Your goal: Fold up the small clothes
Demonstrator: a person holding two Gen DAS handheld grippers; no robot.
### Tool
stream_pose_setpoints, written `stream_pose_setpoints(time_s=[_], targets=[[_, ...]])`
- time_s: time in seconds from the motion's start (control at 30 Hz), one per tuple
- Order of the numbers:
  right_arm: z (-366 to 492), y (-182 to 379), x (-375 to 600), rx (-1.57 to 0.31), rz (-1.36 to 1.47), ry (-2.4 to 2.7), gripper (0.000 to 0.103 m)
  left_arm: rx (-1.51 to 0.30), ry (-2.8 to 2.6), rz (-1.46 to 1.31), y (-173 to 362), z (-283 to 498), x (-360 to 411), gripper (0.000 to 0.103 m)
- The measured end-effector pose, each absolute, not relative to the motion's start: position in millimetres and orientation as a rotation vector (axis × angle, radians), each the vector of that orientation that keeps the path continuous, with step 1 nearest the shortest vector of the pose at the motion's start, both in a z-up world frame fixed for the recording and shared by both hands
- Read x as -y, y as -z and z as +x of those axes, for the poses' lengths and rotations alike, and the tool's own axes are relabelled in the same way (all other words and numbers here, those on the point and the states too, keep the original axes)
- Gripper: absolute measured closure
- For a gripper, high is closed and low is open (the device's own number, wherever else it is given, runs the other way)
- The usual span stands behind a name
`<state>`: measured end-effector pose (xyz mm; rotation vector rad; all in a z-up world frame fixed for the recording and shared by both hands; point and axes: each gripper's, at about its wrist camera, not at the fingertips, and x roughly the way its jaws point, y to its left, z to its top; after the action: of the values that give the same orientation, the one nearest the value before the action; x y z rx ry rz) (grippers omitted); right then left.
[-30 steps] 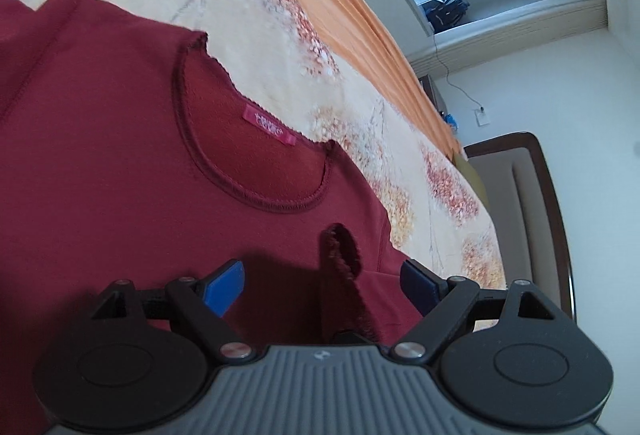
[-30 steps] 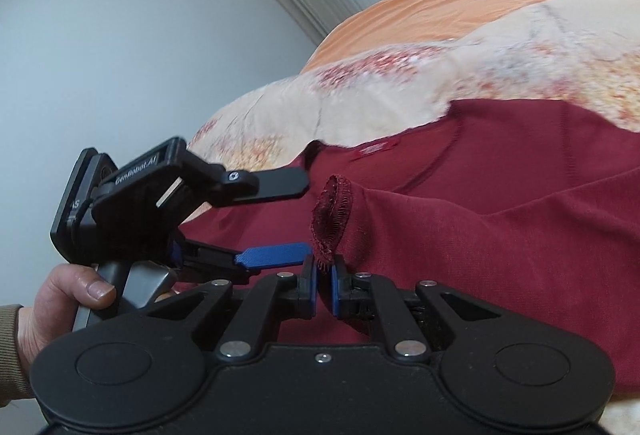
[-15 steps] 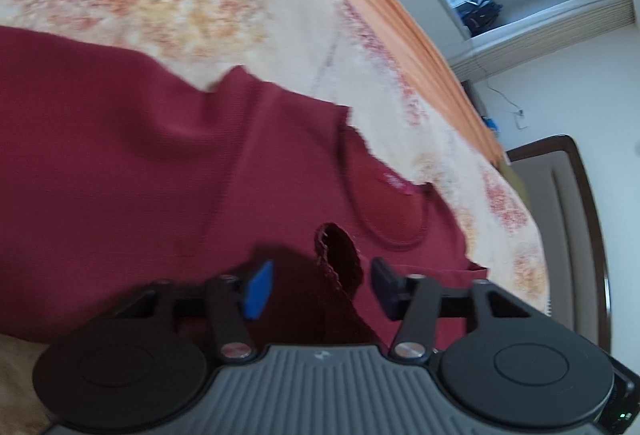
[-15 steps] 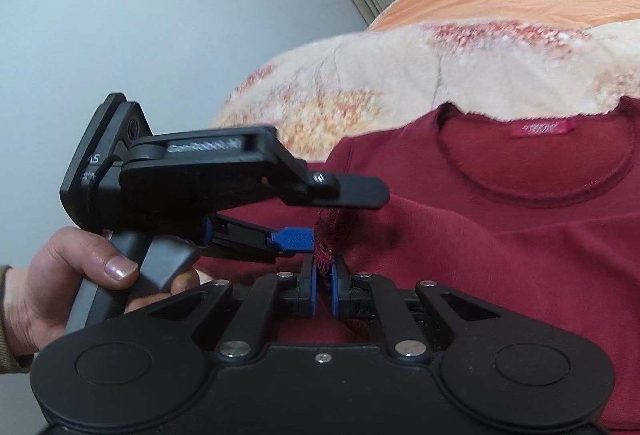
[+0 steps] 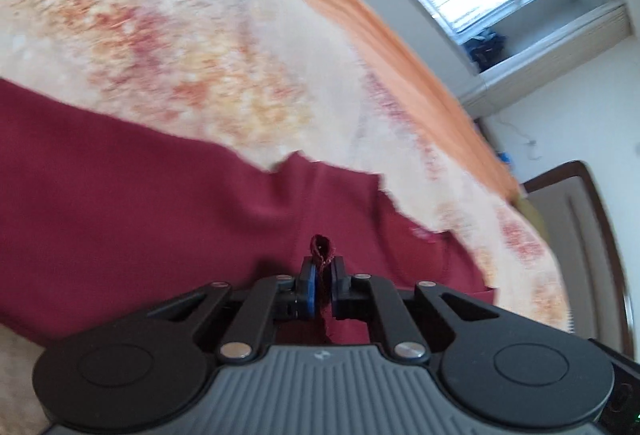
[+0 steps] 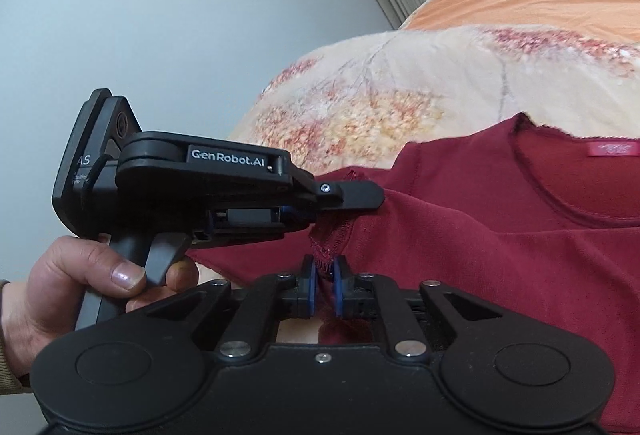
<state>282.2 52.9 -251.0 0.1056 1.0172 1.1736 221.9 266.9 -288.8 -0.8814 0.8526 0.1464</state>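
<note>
While left gripper (image 5: 321,277) clamps the cuff (image 5: 320,249) at lower centre, right gripper (image 6: 324,277) has been opening, cuff between its pads.

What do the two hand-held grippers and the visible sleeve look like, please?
The left hand-held gripper has a ribbed grey body with black linkage arms, silver pivots and blue pads. The right hand-held gripper is all black with blue pads. White "GenRobot.AI" lettering marks the left one's side. An olive cuff shows.

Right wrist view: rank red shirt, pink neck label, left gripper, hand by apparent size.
1. red shirt, largest.
2. left gripper, body included; it sits nearer the camera, so this is apparent size only.
3. hand, partly cut off at the edge.
4. pink neck label, smallest.
</note>
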Motion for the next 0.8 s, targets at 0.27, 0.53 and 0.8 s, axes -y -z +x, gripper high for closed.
stream_pose_setpoints(time_s=[0.27, 0.53, 0.8], targets=[[289, 253, 26, -1.064, 0.185, -1.123, 0.061, -0.922, -0.215, -0.808, 305, 224, -262, 0.079], [372, 246, 258, -1.005, 0.231, -0.688, 0.051, -0.805, -0.334, -0.494, 249, 222, -239, 0.052], [442, 280, 299, -0.95, 0.475, -0.738, 0.056, -0.896, 0.062, -0.398, 236, 320, -129, 0.046]])
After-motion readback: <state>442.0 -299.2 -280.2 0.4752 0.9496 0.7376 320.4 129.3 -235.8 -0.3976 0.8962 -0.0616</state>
